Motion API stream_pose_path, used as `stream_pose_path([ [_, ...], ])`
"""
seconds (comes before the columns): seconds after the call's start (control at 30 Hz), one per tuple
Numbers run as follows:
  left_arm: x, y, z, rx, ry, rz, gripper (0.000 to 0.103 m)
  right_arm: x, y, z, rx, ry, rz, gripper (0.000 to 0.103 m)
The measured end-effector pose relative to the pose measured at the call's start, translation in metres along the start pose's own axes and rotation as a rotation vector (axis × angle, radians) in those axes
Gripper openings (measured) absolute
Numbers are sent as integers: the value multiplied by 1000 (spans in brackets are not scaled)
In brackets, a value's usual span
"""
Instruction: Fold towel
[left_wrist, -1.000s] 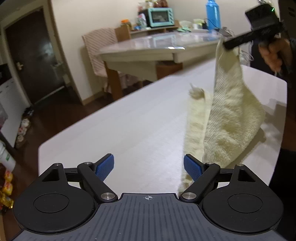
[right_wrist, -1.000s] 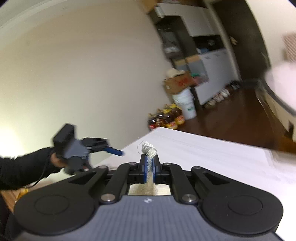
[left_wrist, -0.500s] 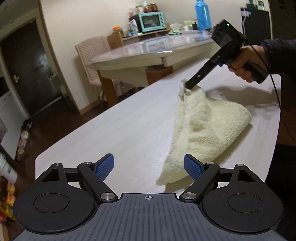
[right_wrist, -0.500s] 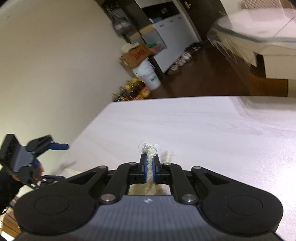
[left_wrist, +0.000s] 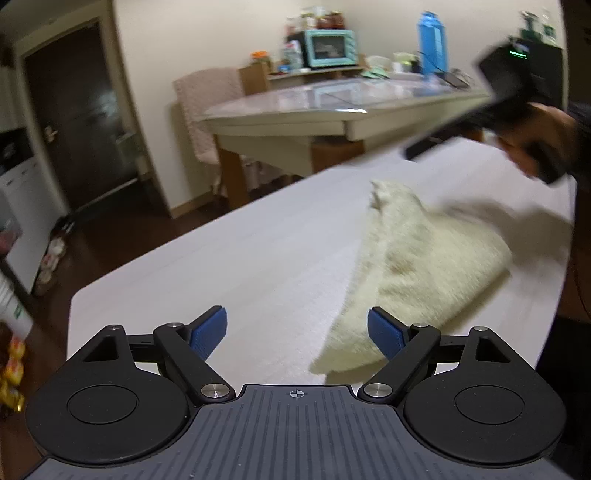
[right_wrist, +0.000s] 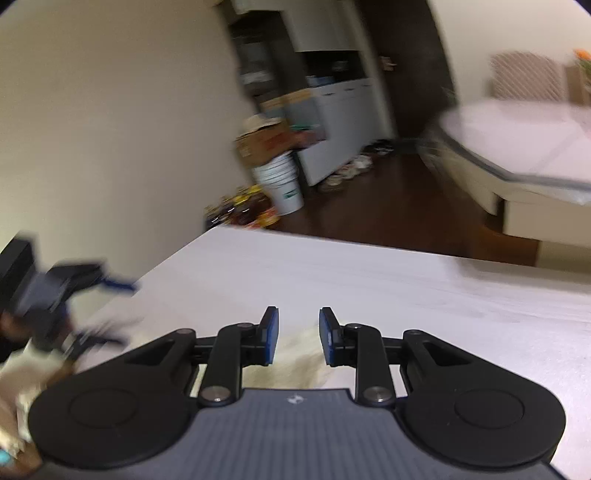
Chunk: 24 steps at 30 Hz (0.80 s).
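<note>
Towel (left_wrist: 424, 273): cream, doubled over once on white table (left_wrist: 221, 280), untidy; further fold judged pending. Right gripper (right_wrist: 297, 336): jaws opening, nothing between them, towel below. Left gripper (left_wrist: 297, 328): wide apart, empty, beside towel's near corner

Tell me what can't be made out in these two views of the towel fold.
- Left wrist view: right gripper is motion-blurred, so its jaw opening is unreadable there.
- Right wrist view: towel mostly hidden beneath the gripper body.
- Left wrist view: towel's near corner is covered by a finger.
</note>
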<state>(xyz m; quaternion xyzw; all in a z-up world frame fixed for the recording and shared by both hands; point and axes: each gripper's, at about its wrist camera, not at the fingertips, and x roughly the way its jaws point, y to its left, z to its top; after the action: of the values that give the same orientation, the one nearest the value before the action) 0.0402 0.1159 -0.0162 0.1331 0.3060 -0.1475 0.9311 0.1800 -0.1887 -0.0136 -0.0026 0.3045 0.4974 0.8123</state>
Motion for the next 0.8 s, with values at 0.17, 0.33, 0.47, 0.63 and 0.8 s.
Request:
stream_pose_path([
  [0.17, 13, -7, -3, 33, 29, 36, 89, 14, 41, -19, -177, 95, -11, 22],
  [0.33, 13, -10, -4, 47, 38, 64, 90, 32, 50, -20, -205, 137, -29, 22],
  [0.47, 5, -10, -4, 31, 12, 80, 90, 32, 57, -14, -225, 137, -37, 20],
  [0.63, -4, -12, -8, 5, -12, 104, 90, 34, 64, -9, -241, 112, -23, 20],
  [0.8, 1, -16, -14, 5, -6, 126, 92, 55, 71, -15, -276, 169, -44, 19],
])
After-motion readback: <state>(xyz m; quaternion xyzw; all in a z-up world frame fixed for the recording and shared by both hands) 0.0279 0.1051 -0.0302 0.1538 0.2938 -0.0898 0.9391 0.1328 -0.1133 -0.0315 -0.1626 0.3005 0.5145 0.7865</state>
